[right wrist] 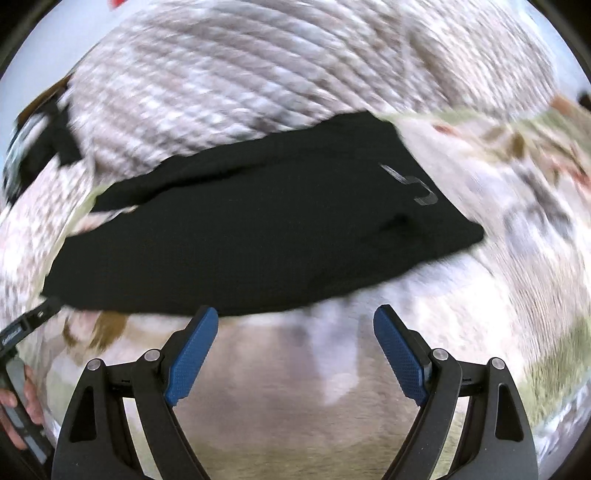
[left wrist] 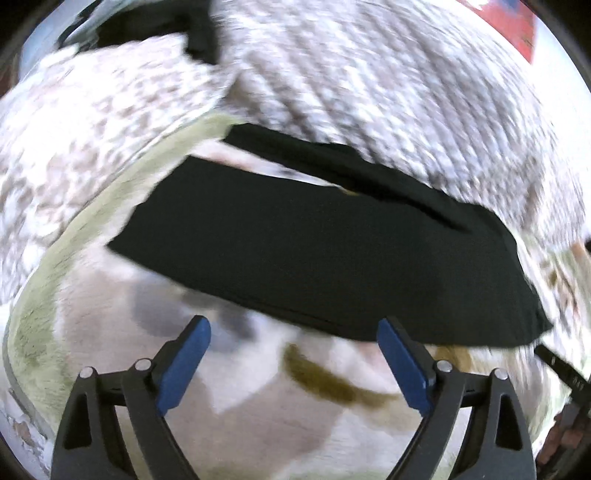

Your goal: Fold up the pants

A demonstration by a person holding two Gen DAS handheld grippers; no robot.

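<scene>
The black pants (left wrist: 314,251) lie folded in a long band across a pale patterned bedspread (left wrist: 258,406). They also show in the right wrist view (right wrist: 240,243), with a grey logo (right wrist: 413,184) near their right end. My left gripper (left wrist: 293,332) is open and empty, just short of the pants' near edge. My right gripper (right wrist: 295,321) is open and empty, also just short of the near edge. Its left fingertip (right wrist: 207,321) reaches the hem. Both views are motion-blurred.
A grey-white knitted blanket (left wrist: 369,85) lies bunched behind the pants, and shows in the right wrist view (right wrist: 240,74). The other gripper's tip (right wrist: 29,321) and a hand (right wrist: 22,406) show at the right wrist view's left edge. A red item (left wrist: 513,26) lies far right.
</scene>
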